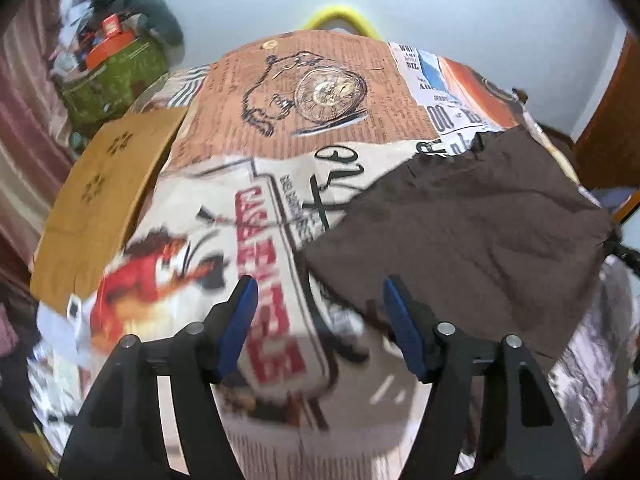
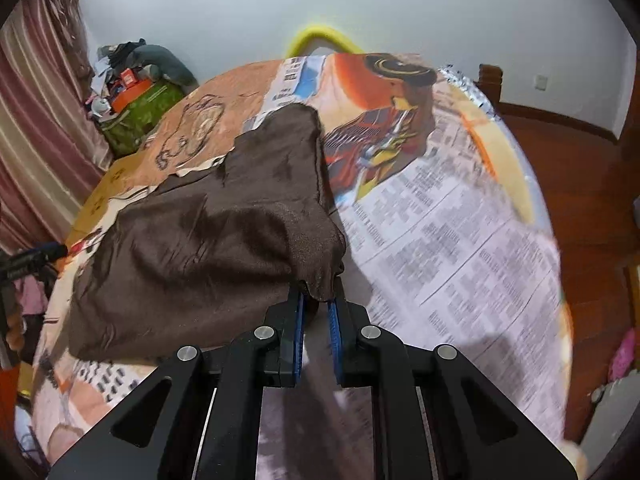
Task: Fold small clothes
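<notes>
A small brown garment [image 1: 472,232] lies on a bed covered by a newspaper-print sheet [image 1: 256,264]. In the left wrist view it spreads at the right. My left gripper [image 1: 318,296] is open and empty, just above the garment's near left corner. In the right wrist view the brown garment [image 2: 208,248] is partly lifted and folded over. My right gripper [image 2: 318,304] is shut on the garment's near right corner, and the cloth hangs from between the blue pads [image 2: 297,332].
An orange-brown pillow [image 1: 104,196] lies at the bed's left edge. A green bag piled with clutter [image 2: 140,112] stands by the striped curtain [image 2: 36,128]. A yellow loop [image 2: 320,40] sticks up behind the bed. Wooden floor [image 2: 592,200] lies to the right.
</notes>
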### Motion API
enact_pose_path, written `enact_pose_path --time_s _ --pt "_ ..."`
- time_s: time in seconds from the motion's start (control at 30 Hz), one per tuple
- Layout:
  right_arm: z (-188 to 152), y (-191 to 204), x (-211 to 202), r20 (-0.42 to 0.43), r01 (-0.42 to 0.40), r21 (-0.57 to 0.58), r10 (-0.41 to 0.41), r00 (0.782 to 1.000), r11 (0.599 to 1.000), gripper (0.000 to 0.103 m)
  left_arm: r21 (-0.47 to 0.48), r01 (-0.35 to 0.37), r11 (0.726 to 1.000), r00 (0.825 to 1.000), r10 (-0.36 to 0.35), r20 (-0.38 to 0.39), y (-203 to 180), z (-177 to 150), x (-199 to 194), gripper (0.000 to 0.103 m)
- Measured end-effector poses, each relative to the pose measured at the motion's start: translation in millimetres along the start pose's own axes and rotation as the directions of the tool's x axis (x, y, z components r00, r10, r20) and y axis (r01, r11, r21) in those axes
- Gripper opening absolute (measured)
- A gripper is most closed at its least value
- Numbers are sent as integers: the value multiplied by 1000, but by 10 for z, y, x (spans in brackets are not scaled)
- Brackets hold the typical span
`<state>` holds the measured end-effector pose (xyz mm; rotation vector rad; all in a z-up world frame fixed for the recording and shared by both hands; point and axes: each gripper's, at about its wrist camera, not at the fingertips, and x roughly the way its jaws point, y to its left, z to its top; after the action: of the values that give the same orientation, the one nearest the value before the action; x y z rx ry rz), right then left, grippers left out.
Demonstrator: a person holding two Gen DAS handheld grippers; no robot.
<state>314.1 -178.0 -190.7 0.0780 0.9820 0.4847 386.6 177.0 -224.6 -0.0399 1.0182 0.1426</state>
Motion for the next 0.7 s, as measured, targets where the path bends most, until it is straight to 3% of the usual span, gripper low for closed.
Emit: enact_pose_path --time_s 0.1,0.2,0.3,0.43,0.5,0.6,0.67,0.7 --pt "93 -46 30 3 33 -19 -33 999 999 10 40 -3 999 1000 3 -9 -79 167 253 65" --pt "137 -70 71 4 52 -32 -52 999 998 10 54 69 996 997 -67 -39 -151 302 513 65" --pt "146 -96 136 -2 65 -43 -65 998 997 10 24 164 986 985 -162 -65 -183 390 738 65" --pt "144 -139 233 -18 71 -45 -72 997 996 10 21 236 971 969 -234 -76 -240 417 903 65" --pt "155 -165 241 -20 64 -35 -65 998 997 10 28 270 963 960 -266 -90 -282 412 964 59" --pt "164 -183 221 -21 53 -13 -53 998 999 14 5 310 951 944 -308 -118 -328 399 1031 42" --pt "160 -158 175 -21 55 -17 -55 998 998 14 -24 336 941 934 -337 -123 -319 397 1019 23" --pt "167 -147 169 -21 60 -21 -61 998 998 14 -32 334 942 933 -336 -127 -324 389 1003 22"
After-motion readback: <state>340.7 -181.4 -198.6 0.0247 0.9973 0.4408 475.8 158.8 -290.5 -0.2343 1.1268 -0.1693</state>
